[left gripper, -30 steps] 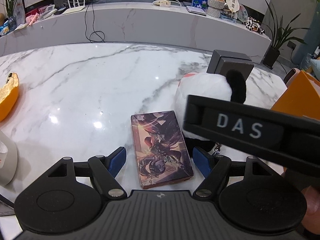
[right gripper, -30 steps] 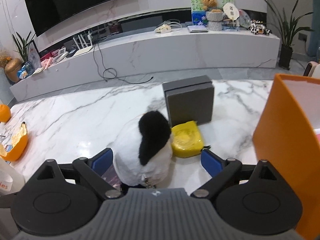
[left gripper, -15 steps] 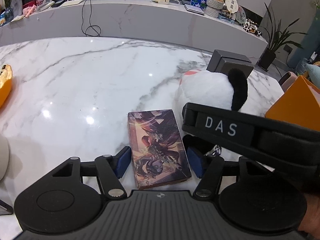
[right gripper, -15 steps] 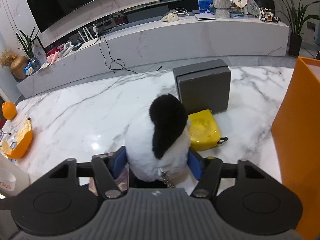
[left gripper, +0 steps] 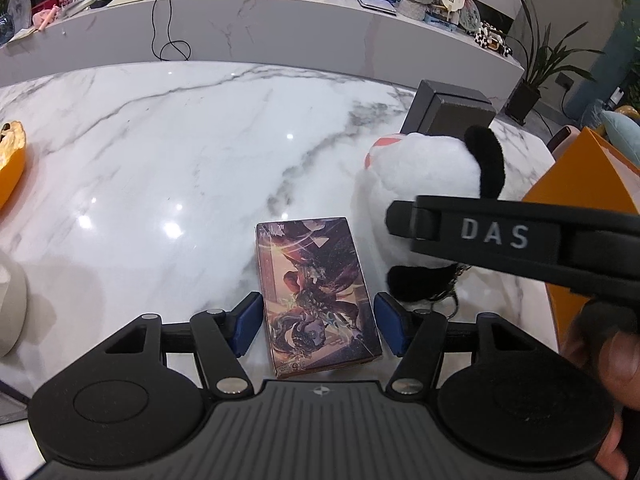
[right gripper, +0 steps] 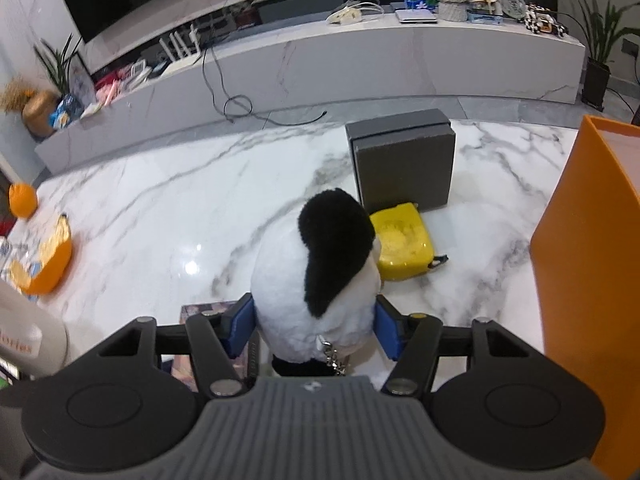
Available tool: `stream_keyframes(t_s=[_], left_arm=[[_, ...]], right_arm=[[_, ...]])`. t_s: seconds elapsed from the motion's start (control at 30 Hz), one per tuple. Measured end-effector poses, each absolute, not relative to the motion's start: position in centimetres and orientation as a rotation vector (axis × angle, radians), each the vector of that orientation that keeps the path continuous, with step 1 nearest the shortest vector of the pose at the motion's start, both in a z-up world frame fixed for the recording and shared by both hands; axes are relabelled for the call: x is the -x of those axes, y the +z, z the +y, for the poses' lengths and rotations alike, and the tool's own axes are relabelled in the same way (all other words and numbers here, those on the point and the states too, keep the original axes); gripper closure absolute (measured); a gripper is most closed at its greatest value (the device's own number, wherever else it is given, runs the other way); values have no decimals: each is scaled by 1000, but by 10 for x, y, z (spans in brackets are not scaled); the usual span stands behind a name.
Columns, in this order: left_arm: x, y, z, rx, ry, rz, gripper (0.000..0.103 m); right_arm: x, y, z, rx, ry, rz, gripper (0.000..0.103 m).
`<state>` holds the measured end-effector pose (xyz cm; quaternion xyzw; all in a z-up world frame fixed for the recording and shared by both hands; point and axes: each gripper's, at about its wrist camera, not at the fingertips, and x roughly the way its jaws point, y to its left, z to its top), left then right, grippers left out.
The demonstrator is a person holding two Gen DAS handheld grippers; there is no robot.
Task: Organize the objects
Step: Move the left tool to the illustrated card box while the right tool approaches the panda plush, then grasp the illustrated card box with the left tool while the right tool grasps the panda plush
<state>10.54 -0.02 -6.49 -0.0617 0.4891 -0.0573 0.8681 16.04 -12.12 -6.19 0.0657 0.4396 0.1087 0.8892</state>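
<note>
A picture-printed card box (left gripper: 316,292) lies flat on the marble table (left gripper: 160,152). My left gripper (left gripper: 316,322) straddles its near end, blue pads close on both sides with small gaps showing. A white and black panda plush (right gripper: 320,280) stands just right of the box; it also shows in the left wrist view (left gripper: 432,184). My right gripper (right gripper: 314,330) is shut on the plush, its pads pressing the plush's sides. The right gripper's black body marked DAS (left gripper: 520,240) crosses the left wrist view.
A grey box (right gripper: 404,164) stands behind the plush, a yellow case (right gripper: 402,246) lies before it. A tall orange box (right gripper: 588,272) rises at right. Orange peel (right gripper: 44,256) and a white container (right gripper: 28,336) sit at left.
The left gripper's pads have closed in toward the card box. The right gripper has moved forward and closed on the panda plush.
</note>
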Motion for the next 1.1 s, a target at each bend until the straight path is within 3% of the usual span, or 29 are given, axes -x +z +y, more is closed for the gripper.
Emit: stream_keyframes(t_s=[0.5,0.73,0.87,1.0,1.1], left_arm=[[-66,-60,30,118,-146,1048,32],[-63,-61,31,93,-158,1072,32],[-65,-61,32,102,-153,1072,32],[-70,-61,33,118,-142,1065,31],[-75,-63,33,121,-130,1065,31]], right_arm=[[-139,-41,-132,-71,227,916,40],[-136,-54,-124,5,247,1020,40],[-139,-58,-121,11,243,1052,37],[-143,-58,-123,-15,220,1034,21],[-145,-58,-122,-19,195,979,17]])
